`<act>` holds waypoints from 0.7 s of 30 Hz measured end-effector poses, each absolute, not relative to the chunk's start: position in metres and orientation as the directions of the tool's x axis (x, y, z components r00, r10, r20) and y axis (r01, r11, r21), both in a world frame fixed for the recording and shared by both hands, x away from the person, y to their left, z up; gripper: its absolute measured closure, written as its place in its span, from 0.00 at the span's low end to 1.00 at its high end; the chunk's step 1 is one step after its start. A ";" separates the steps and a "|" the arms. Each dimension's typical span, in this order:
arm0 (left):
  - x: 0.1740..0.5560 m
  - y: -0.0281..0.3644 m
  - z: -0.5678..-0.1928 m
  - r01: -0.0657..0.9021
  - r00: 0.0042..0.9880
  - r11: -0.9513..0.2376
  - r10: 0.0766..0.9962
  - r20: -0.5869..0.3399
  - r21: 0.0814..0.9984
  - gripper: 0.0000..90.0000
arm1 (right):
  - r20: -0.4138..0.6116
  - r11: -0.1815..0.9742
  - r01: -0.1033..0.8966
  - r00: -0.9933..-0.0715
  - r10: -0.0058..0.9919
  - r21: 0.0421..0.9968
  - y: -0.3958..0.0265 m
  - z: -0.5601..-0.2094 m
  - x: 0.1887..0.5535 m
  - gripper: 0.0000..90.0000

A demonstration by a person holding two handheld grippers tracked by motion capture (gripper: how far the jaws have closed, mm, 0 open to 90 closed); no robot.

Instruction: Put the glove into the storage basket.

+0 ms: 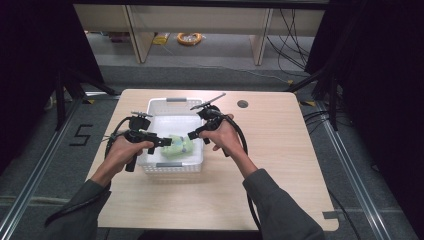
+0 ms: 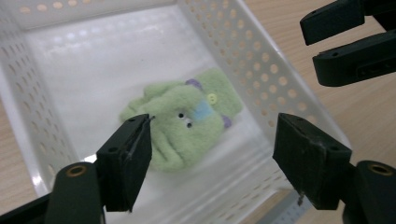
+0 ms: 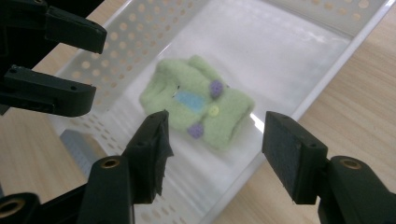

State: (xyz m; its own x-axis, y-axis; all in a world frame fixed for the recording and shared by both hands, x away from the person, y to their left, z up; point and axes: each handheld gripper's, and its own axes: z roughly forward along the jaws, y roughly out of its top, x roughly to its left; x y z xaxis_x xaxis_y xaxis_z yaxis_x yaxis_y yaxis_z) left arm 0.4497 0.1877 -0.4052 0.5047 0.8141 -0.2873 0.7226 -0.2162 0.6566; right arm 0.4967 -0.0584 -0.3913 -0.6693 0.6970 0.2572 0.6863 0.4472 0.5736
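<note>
The folded green garment (a small fleecy piece with a yellow button and purple patches) lies on the floor of the white perforated basket, below and just ahead of both sets of jaws. The left gripper hangs above it with its jaws spread wide and nothing between the pads. The right gripper faces it from the opposite side, also wide open and empty; its two jaws show at the upper right of the left gripper view. Neither touches the cloth.

By the look of it, the placing step is finished: the bundle sits inside the basket, released. The next move calls only for drawing both hands clear of the basket's walls without snagging the garment or nudging the rim.
</note>
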 end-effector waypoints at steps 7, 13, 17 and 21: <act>0.430 0.178 -0.401 0.693 0.547 -0.215 0.779 -0.307 0.689 0.25 | 0.250 0.445 0.659 -0.690 0.679 0.607 -0.076 -0.383 0.479 0.41; 0.414 0.170 -0.398 0.667 0.576 -0.221 0.758 -0.305 0.712 0.25 | 0.244 0.443 0.634 -0.707 0.664 0.634 -0.089 -0.380 0.463 0.38; 0.406 0.164 -0.397 0.663 0.582 -0.208 0.748 -0.319 0.719 0.25 | 0.252 0.442 0.625 -0.719 0.648 0.644 -0.096 -0.379 0.457 0.38; 0.397 0.158 -0.395 0.645 0.608 -0.229 0.731 -0.308 0.730 0.25 | 0.230 0.436 0.608 -0.720 0.654 0.664 -0.106 -0.377 0.444 0.37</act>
